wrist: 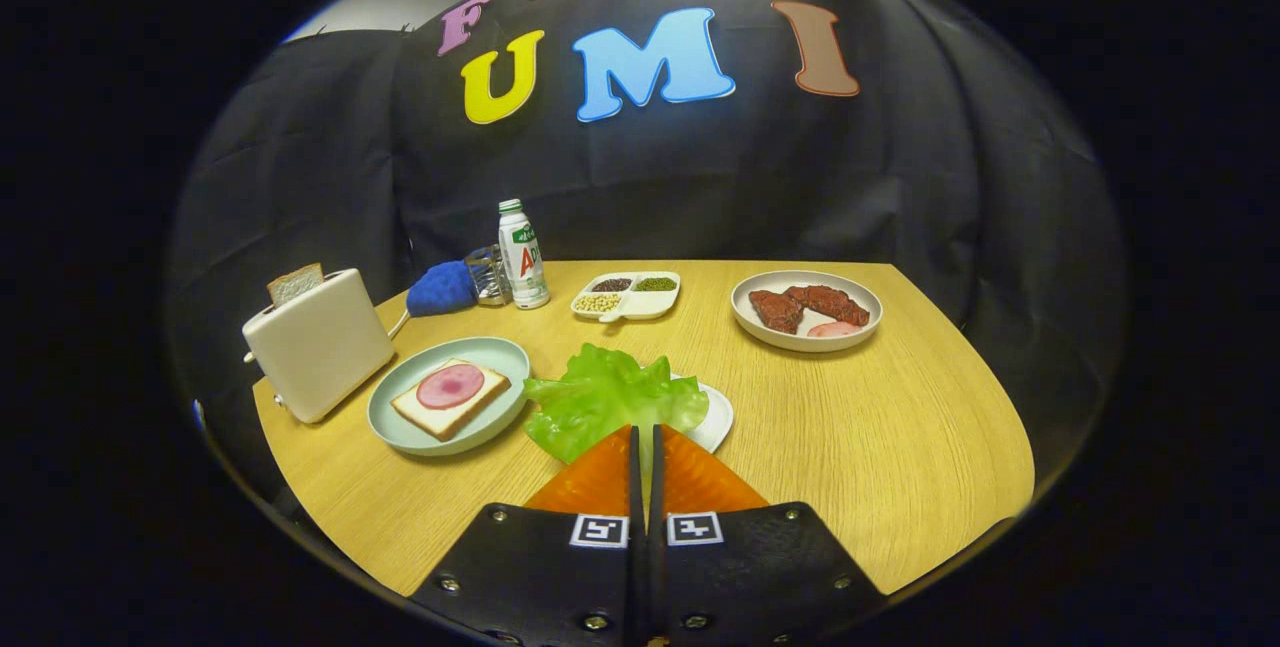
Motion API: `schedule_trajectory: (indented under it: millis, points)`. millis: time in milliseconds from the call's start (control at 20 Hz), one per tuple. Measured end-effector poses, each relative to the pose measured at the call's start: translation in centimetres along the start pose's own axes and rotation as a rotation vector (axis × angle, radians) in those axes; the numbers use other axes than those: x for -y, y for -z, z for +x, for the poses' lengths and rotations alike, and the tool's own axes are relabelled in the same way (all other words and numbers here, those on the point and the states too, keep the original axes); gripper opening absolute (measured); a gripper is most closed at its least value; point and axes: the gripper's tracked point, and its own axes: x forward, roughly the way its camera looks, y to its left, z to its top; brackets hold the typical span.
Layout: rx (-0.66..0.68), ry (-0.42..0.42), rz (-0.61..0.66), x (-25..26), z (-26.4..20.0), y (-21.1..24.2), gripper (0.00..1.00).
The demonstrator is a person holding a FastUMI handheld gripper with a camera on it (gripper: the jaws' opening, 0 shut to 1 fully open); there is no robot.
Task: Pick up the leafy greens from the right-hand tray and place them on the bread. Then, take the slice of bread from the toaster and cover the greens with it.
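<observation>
1. Far left on the bench [850,447], the toaster [318,342] stands with a bread slice [295,282] poking up from its slot, lower part hidden inside.
2. Next, the pale green plate [400,427] carries bread [450,405] topped with a pink round slice [450,385].
3. Behind: a blue object [442,288], hard to identify, a bottle [523,255] and a divided dish [627,296].
4. Centre: the leafy greens [605,397] cover most of a white tray [715,417]; the tool [647,432] is nearly pressed together, pinching the leaf's near edge, contact partly hidden.
5. Right: a plate of meat pieces [806,310].
</observation>
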Motion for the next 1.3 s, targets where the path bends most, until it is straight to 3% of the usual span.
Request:
schedule_trajectory:
  millis: [650, 1300]
  points:
    - [0.086, -0.078, -0.031, -4.8, -0.7, -3.4, 0.0]
    - [0.078, -0.2, -0.076, -12.5, 2.3, -3.9, 0.0]
